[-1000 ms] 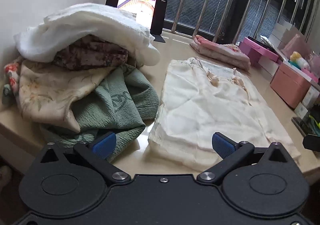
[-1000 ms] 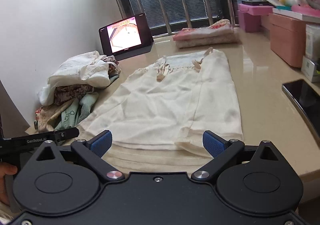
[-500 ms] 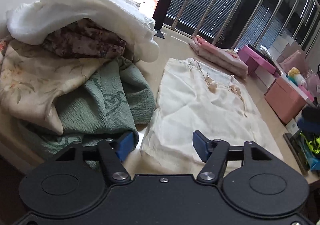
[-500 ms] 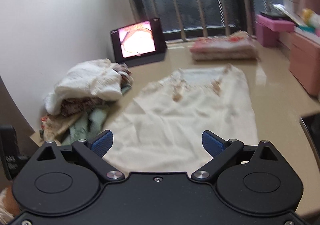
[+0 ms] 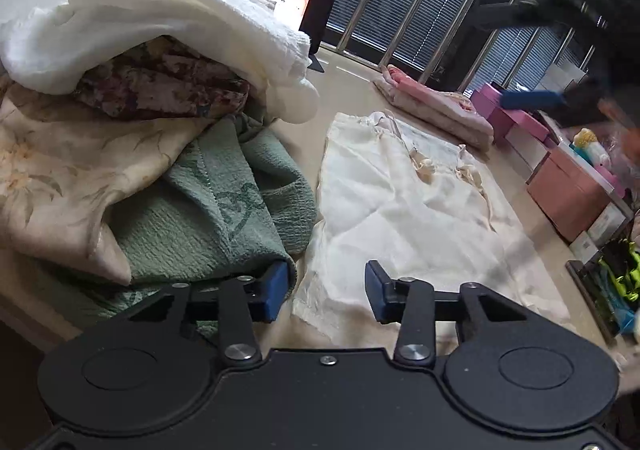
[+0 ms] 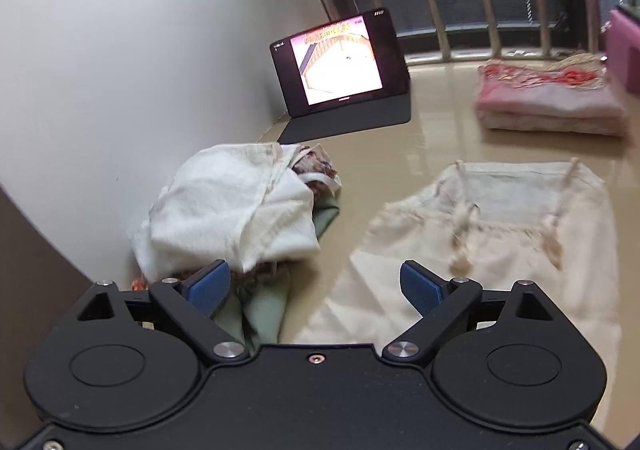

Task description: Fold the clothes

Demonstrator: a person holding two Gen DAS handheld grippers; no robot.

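A cream strappy garment (image 5: 400,209) lies flat on the beige table (image 5: 352,89), straps at the far end. My left gripper (image 5: 326,290) sits low at its near left corner, and its jaws are closing with the hem corner between them; the pads stand apart from the cloth. My right gripper (image 6: 316,286) is open and empty, raised above the garment (image 6: 500,242) near its left edge. In the left wrist view the right gripper (image 5: 532,99) shows as a dark blur at the upper right.
A heap of unfolded clothes (image 5: 140,129) lies left of the garment, against the wall. A lit tablet (image 6: 340,61) stands at the back. Folded pink clothes (image 6: 548,97) rest at the far end. Pink boxes (image 5: 568,189) line the right side.
The left jaws have narrowed around the garment's near left corner. The right gripper has lifted and swung forward and left over the garment, and it now faces the clothes heap and tablet.
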